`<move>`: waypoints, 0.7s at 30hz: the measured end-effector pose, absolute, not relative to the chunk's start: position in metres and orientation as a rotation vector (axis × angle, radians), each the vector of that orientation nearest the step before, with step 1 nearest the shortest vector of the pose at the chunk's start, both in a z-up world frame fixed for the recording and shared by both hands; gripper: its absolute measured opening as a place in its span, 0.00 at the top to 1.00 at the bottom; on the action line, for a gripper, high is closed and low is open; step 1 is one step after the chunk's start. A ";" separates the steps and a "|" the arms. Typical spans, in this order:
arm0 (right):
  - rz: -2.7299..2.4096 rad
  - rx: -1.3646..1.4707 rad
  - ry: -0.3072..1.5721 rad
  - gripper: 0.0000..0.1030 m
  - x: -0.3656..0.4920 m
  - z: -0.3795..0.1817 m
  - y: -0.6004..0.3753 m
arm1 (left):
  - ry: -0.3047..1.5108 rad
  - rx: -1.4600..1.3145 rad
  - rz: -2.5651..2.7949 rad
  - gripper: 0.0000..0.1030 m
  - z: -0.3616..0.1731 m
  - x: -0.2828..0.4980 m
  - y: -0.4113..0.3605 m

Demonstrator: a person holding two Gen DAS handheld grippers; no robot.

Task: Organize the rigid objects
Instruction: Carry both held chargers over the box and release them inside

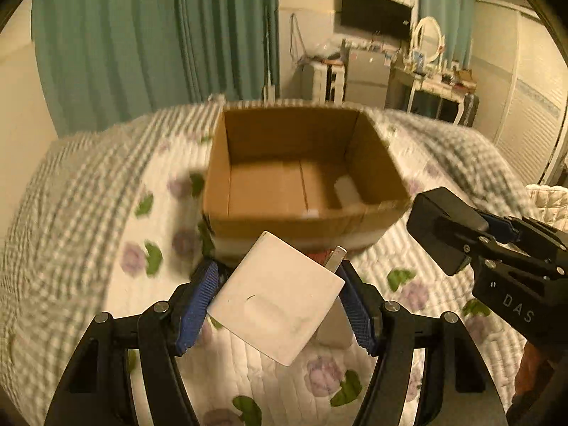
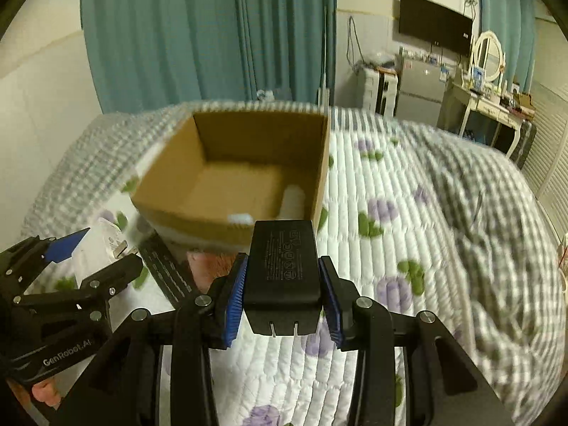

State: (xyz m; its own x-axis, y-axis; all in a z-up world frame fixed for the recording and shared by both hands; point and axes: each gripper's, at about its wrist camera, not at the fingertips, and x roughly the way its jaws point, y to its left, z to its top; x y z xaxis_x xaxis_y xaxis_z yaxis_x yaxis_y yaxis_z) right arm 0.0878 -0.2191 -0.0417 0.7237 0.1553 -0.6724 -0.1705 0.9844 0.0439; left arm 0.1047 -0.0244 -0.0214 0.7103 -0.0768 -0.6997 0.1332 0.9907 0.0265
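An open cardboard box [image 1: 248,135] sits on the bed, with a small white object [image 1: 346,190] inside near its right wall; the box also shows in the right wrist view [image 2: 170,198]. My left gripper [image 1: 277,284] is shut on a white power adapter [image 1: 277,305], held above the quilt just short of the box's near wall. My right gripper [image 2: 284,280] is shut on a black power adapter [image 2: 282,269], prongs toward the camera, just short of the box's near right corner. The right gripper also shows in the left wrist view [image 1: 458,229]. The left gripper also shows in the right wrist view [image 2: 96,252].
A quilted floral bedspread [image 2: 408,213] covers the bed. A black ribbed strip [image 2: 167,269] and a pink furry item [image 2: 209,262] lie beside the box. Teal curtains [image 1: 142,35], a TV [image 1: 376,12], a fridge and a dressing table [image 1: 436,81] stand behind.
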 end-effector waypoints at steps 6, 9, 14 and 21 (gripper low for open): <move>0.201 -0.032 0.645 0.63 0.104 0.008 -0.213 | 0.689 0.086 -0.138 0.33 0.026 0.132 -0.026; 0.208 -0.038 0.613 0.63 0.123 0.023 -0.208 | 0.670 0.087 -0.135 0.33 0.037 0.157 -0.025; 0.212 -0.033 0.600 0.63 0.166 0.025 -0.207 | 0.699 0.099 -0.080 0.33 0.020 0.216 -0.024; 0.214 -0.028 0.633 0.63 0.221 -0.003 -0.210 | 0.792 0.093 -0.063 0.33 -0.034 0.269 -0.025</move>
State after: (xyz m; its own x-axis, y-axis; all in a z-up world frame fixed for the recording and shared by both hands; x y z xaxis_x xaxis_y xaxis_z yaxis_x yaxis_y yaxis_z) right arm 0.2212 -0.2097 -0.0028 0.7849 0.1899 -0.5898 -0.2073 0.9775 0.0389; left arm 0.2690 -0.0255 -0.0340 0.7006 -0.0218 -0.7132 0.0919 0.9940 0.0599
